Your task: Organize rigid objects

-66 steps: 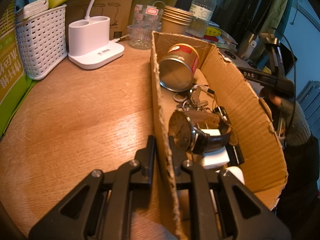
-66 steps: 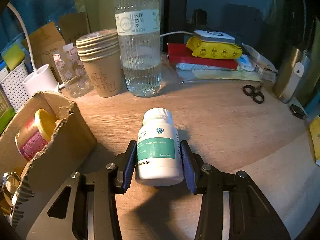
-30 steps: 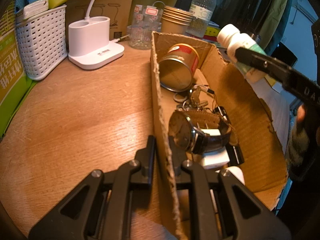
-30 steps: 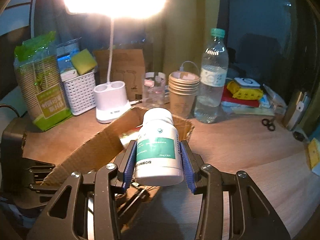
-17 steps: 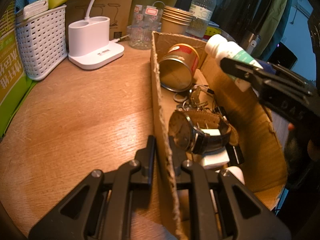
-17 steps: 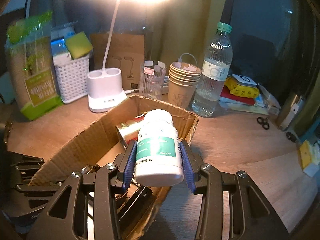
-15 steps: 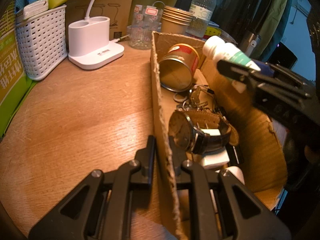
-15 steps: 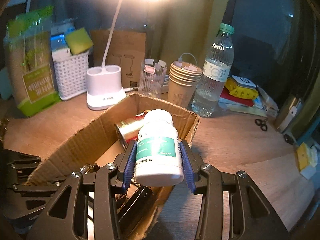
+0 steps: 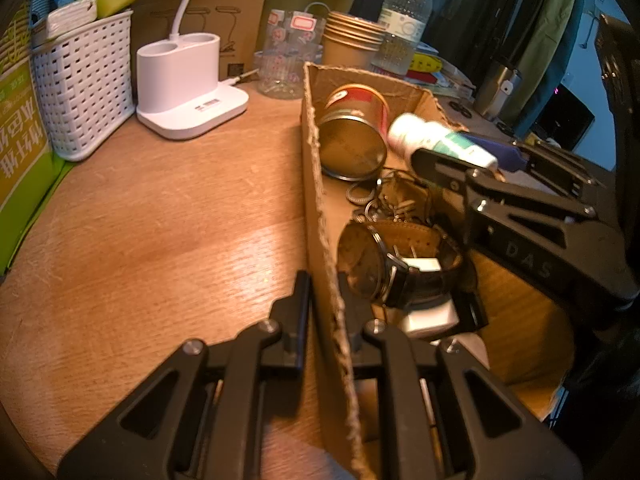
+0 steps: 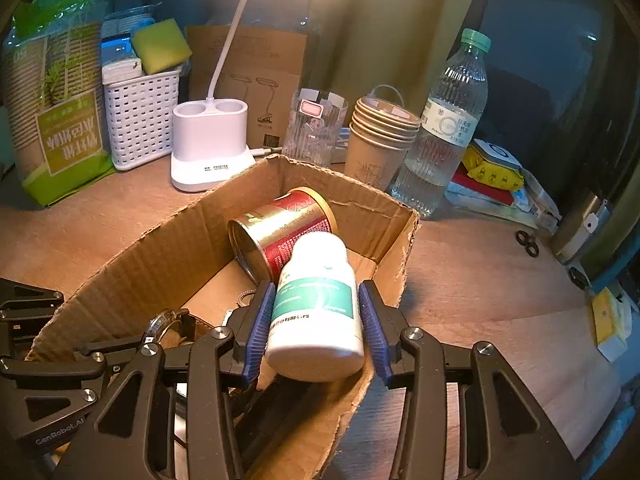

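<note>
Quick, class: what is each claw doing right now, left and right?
Left claw: shut on the cardboard box wall.
Right claw: shut on the white pill bottle, over the box.

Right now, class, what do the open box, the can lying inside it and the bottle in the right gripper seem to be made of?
Box: corrugated cardboard, matte brown; fluting shows along its torn rim.
Can: probably metal, glossy gold and red; its end gleams like tin.
Bottle: likely plastic, smooth opaque white, with a green printed label and a white cap.
</note>
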`<state>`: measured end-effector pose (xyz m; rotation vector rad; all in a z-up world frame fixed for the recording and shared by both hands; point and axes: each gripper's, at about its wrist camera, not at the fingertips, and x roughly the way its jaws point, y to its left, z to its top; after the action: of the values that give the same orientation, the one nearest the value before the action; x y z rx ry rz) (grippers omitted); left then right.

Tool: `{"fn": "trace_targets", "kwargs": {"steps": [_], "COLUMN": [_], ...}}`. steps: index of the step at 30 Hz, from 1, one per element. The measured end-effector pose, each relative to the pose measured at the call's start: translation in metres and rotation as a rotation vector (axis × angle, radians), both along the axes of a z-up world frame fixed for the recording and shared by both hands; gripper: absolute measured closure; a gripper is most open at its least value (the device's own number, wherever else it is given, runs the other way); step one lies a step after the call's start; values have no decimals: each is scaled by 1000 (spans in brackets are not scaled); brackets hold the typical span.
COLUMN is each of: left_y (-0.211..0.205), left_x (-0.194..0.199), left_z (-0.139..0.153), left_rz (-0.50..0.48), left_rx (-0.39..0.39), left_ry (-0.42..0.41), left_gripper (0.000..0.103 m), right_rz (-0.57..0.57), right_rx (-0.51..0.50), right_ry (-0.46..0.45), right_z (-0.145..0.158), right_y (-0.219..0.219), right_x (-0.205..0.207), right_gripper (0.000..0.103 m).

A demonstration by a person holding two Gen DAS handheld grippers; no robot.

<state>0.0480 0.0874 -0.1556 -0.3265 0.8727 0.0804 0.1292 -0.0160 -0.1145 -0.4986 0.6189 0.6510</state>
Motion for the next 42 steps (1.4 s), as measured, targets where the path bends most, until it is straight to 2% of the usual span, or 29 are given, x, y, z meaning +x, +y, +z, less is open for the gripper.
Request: {"fn": "trace_targets", "kwargs": {"steps": [14,22,32,42], "left_y": [0,-2,-7,-11], "left_x": [0,-4,-15,-21], "left_z": [1,5,20,38], "left_rz": [0,6,28,25], "left_rx": [2,16,74,119], "left_ry": [0,-19,-94,-195], "left_gripper": [90,90,90,79], "right_rz": [5,-32,-93,-158], "right_rx": [35,79,130,190], "right_ry": [46,69,31,-25], "right_z": [5,16,42,66], "right_y": [-6,-22,-51,-87], "right_x": [-6,-17,-37,-44], "right_gripper": [54,53,52,46]}}
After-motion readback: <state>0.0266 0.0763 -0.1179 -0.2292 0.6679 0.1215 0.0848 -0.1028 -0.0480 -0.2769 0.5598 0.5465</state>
